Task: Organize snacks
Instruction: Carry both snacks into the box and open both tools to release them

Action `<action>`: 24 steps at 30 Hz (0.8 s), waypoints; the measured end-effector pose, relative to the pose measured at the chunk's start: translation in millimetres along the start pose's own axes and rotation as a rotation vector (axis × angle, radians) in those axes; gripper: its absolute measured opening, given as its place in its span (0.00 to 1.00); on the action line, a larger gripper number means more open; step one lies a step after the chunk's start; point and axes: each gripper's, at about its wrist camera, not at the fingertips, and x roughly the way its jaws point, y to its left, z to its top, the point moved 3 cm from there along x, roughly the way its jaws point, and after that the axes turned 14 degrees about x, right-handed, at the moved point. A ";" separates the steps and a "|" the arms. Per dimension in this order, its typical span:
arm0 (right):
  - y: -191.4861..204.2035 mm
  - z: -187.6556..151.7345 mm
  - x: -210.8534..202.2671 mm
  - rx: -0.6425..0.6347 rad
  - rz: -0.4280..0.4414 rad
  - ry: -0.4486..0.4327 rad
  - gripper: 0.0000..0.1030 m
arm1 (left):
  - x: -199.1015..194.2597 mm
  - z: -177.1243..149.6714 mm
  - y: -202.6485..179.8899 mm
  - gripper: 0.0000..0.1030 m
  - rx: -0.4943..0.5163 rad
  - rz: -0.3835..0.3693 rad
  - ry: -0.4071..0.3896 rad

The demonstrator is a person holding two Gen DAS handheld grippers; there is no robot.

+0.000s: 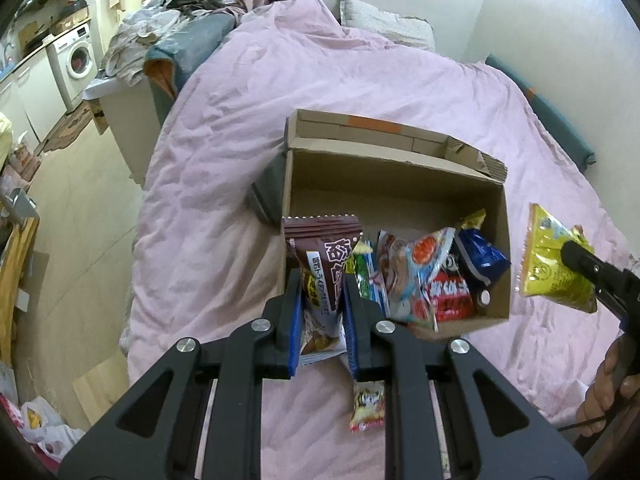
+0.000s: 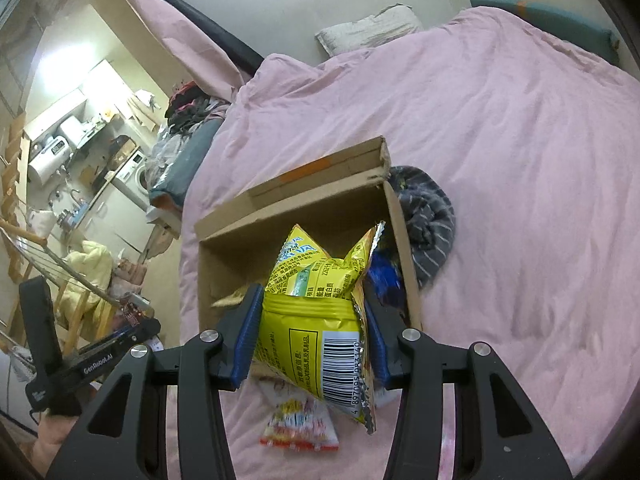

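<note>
A cardboard box (image 1: 496, 216) lies open on the pink bed and holds several snack packets (image 1: 436, 276). My left gripper (image 1: 322, 292) is shut on a brown snack packet (image 1: 324, 256) at the box's near left corner. My right gripper (image 2: 310, 312) is shut on a yellow snack bag (image 2: 316, 320) just above the box's (image 2: 224, 256) near edge. In the left wrist view the yellow bag (image 1: 554, 260) hangs to the right of the box. A small red and white packet (image 1: 367, 406) lies on the bed in front of the box; it also shows in the right wrist view (image 2: 300, 426).
A dark striped cloth (image 2: 428, 212) lies against the box's right side. A pillow (image 1: 384, 20) sits at the head of the bed. A pile of clothes (image 1: 180, 28) lies left of the bed, with a washing machine (image 1: 78, 58) beyond.
</note>
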 end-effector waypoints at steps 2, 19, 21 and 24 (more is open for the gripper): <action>6.6 5.1 16.6 -0.009 0.005 0.020 0.47 | 10.6 9.7 -1.3 0.14 0.003 0.003 0.000; 8.1 0.5 131.9 -0.153 -0.161 0.146 0.47 | 109.4 42.5 -8.6 0.14 0.022 -0.013 0.059; 5.5 3.6 130.0 -0.140 -0.133 0.147 0.47 | 113.7 40.6 -10.1 0.14 0.033 -0.013 0.068; 4.0 7.7 126.3 -0.108 -0.081 0.144 0.47 | 113.2 40.6 -12.6 0.14 0.051 -0.015 0.062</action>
